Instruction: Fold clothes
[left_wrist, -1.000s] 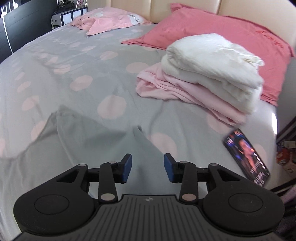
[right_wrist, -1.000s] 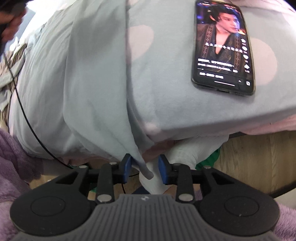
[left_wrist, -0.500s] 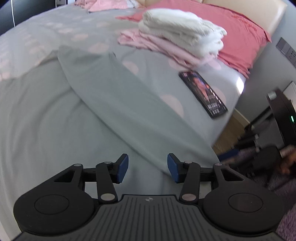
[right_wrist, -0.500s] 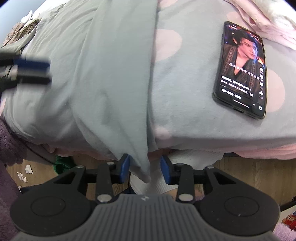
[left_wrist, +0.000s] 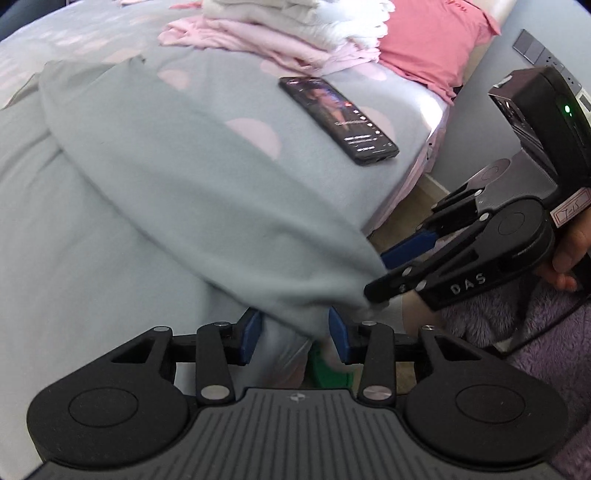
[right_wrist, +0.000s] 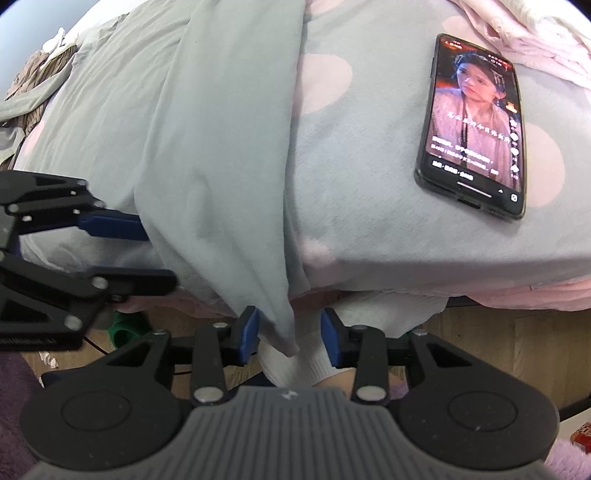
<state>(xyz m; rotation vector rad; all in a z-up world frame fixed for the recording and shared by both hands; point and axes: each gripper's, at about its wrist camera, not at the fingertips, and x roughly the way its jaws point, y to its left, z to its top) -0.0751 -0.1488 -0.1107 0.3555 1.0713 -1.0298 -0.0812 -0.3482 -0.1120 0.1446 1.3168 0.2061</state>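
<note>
A long grey garment (left_wrist: 184, 184) lies across the bed and hangs over its near edge. Its lower end droops between the blue pads of my left gripper (left_wrist: 294, 334), which is open. In the right wrist view the same grey garment (right_wrist: 214, 147) ends in a point between the pads of my right gripper (right_wrist: 290, 334), also open. The two grippers sit close together at the hem: the right gripper (left_wrist: 380, 273) reaches in from the right, and the left gripper (right_wrist: 159, 256) from the left, its upper pad partly tucked behind the cloth.
A lit phone (left_wrist: 338, 118) (right_wrist: 476, 122) lies on the dotted grey bedcover (left_wrist: 325, 155) near the edge. Folded pink and white clothes (left_wrist: 280, 33) are stacked by a pink pillow (left_wrist: 436, 40). A hand (left_wrist: 569, 258) holds the right gripper. Below are wooden floor, a white-socked foot (right_wrist: 295, 365) and purple fluffy fabric (left_wrist: 535, 332).
My left gripper has swung from the middle of the bed down to its edge, beside the right gripper. The garment's hanging end now sits between its pads. The right gripper stayed at the hem.
</note>
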